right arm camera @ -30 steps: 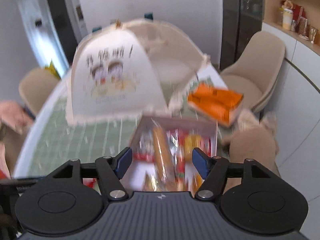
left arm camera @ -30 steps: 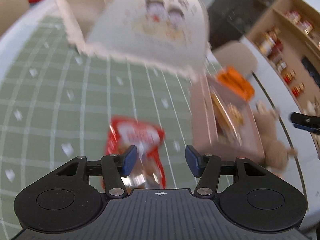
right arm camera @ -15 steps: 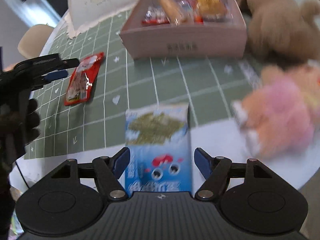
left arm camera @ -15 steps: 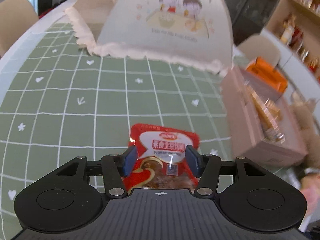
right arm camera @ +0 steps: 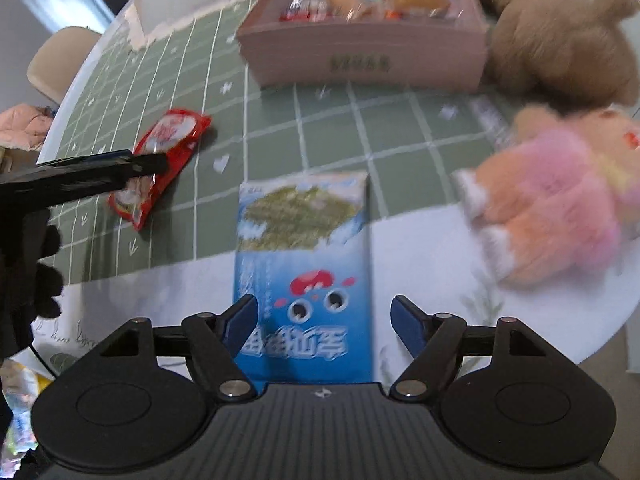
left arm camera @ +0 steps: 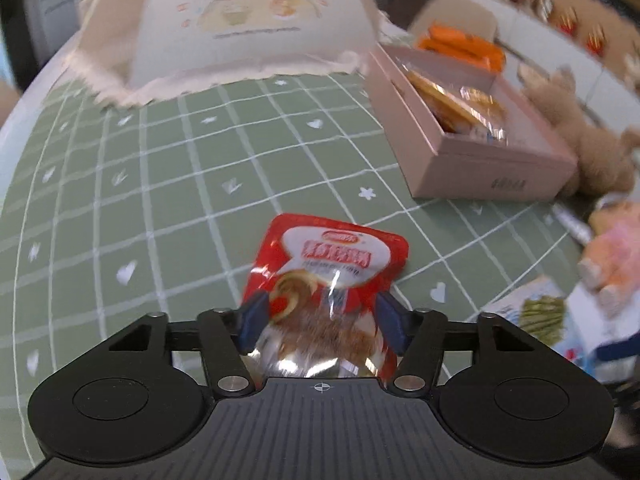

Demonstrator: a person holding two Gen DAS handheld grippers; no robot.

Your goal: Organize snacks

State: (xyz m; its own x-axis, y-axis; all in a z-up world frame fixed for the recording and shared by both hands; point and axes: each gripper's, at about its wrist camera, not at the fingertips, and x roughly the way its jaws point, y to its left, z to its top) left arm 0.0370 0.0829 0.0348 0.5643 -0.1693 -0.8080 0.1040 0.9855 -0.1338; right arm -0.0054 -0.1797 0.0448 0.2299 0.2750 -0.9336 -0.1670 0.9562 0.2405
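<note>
A red snack packet [left arm camera: 332, 276] lies on the green checked tablecloth [left arm camera: 180, 184]. My left gripper [left arm camera: 320, 320] is open, its blue pads on either side of the packet's near end. The packet also shows in the right wrist view [right arm camera: 164, 152] under the left gripper's fingers [right arm camera: 100, 170]. A blue seaweed snack packet [right arm camera: 304, 264] lies flat at the table's near edge. My right gripper [right arm camera: 324, 320] is open around its near end. A pink box [right arm camera: 360, 44] holding several snacks stands beyond; it also shows in the left wrist view [left arm camera: 480, 156].
A cream mesh food cover [left arm camera: 240, 20] stands at the back. A brown plush toy [right arm camera: 556, 28] sits right of the box and a pink plush toy [right arm camera: 560, 200] lies near the table's right edge. An orange box [left arm camera: 460, 44] sits behind the pink box.
My left gripper has moved down over the red packet, which now reaches between its pads. My right gripper has come closer to the blue packet. Both stay open.
</note>
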